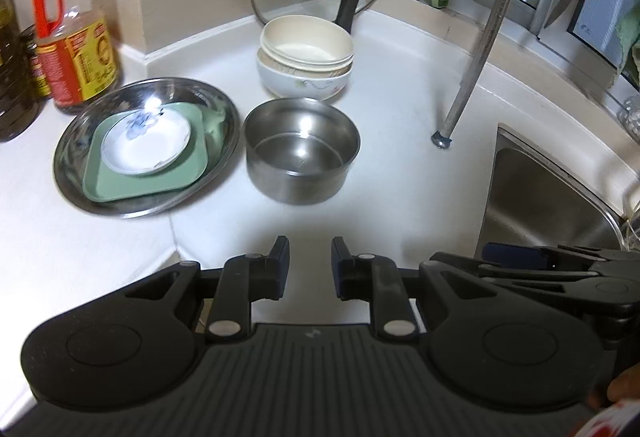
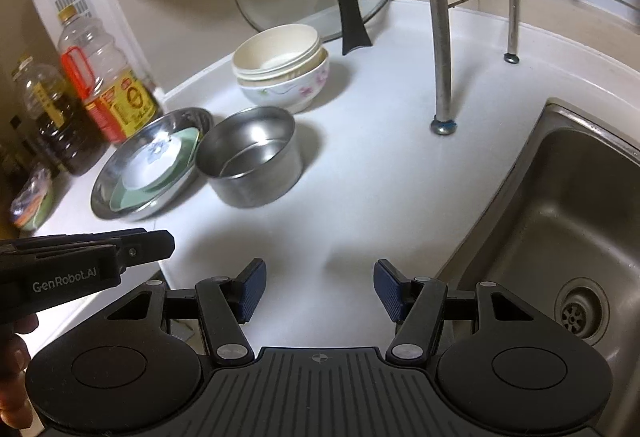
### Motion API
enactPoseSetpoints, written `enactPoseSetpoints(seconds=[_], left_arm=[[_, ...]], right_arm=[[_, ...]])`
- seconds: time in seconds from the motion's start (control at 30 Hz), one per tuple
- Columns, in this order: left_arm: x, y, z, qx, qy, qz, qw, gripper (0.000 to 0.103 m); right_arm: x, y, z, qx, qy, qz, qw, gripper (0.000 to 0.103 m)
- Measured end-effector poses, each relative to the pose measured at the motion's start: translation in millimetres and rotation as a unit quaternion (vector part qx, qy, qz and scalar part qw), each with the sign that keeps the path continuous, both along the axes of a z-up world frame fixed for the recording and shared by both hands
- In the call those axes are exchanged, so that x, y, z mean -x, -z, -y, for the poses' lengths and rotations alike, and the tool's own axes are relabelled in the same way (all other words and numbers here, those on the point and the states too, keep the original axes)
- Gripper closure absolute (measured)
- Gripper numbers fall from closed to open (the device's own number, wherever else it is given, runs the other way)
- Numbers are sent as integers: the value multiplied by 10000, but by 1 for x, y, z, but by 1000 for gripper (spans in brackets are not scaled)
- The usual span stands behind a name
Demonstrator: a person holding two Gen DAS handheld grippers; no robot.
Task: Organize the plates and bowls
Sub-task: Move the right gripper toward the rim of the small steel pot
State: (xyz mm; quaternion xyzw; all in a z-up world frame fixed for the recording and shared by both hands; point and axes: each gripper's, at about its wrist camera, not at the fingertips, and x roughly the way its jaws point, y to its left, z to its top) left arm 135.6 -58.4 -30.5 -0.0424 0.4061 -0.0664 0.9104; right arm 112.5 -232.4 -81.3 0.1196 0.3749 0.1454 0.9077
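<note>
Left claw narrow, empty; right claw wide; steel bowl well beyond both.

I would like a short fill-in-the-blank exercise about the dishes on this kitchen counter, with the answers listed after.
1. The white saucer lies on a ____ square plate.
2. That plate sits inside a round ____ tray.
3. The cream bowl is stacked in a ____-patterned bowl.
4. The steel pot holds ____.

Answers: green; steel; flower; nothing
</note>
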Motion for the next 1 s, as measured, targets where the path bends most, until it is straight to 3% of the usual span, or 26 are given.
enactPoseSetpoints(seconds=[0.67, 1.0], left_arm=[[-58, 8, -32, 131, -111, 58, 9998, 84], [-82, 14, -42, 143, -202, 8, 9997, 84]], right_arm=[[-70, -2, -26, -55, 188, 446, 9988, 43], [-118, 8, -52, 88, -20, 370, 9993, 63]])
